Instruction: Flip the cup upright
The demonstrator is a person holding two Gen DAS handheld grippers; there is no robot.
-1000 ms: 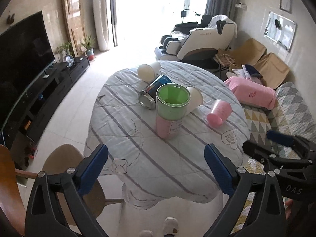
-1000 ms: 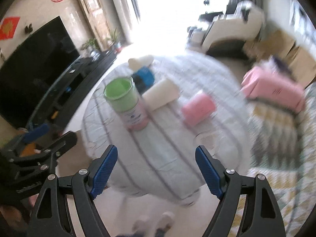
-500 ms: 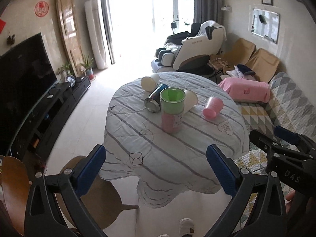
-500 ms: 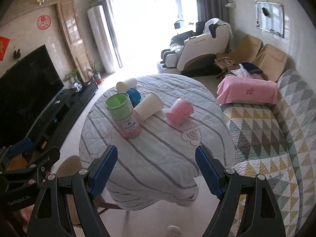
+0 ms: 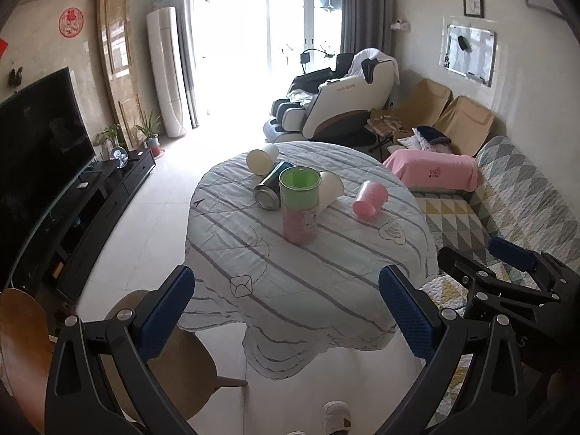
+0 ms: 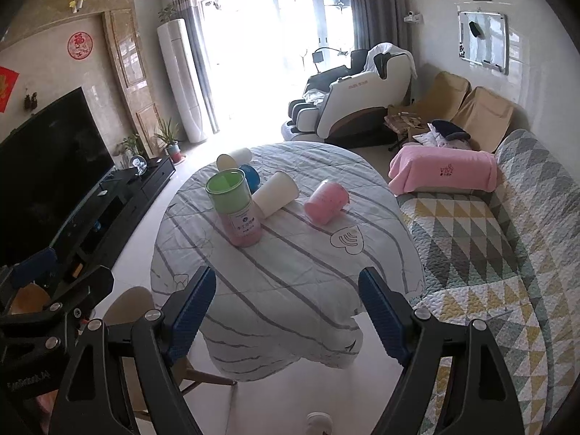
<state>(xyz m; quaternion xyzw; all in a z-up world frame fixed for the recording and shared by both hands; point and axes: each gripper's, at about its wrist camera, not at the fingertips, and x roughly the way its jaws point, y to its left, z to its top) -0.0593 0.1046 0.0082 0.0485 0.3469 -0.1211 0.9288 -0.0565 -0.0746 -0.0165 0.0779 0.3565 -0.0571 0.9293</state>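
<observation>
Left wrist view
Pink cup [image 5: 370, 200]: lying on its side in the centre-right of the frame, long axis running toward the lower left, open mouth facing the camera.
Look: plain pink, smooth wall, paler at the rim.
Neighbours: green-topped canister [image 5: 300, 203] standing upright to its left; a white cup [image 5: 329, 189] lying between them, apart from the pink one; a blue tin [image 5: 272, 188] and a second white cup [image 5: 261, 159] lying further left.
Room: bare striped cloth of the counter [image 5: 290, 272] lying open below the pink cup, down to the near edge.
Left claw [image 5: 286, 308]: standing wide open at the bottom of the frame, gripping nothing, well apart from the cups.
Right claw [image 5: 507, 261]: showing at the lower right; I cannot tell its state here.

Right wrist view
Pink cup [image 6: 326, 203]: lying centre frame, mouth pointing to the upper right, closed base toward the lower left.
Edges: the counter [image 6: 290, 282] rim curving to the cup's right, beside the quilted sofa [image 6: 489, 253].
Right claw [image 6: 287, 311]: spread open, holding nothing, hanging over the near edge.
</observation>
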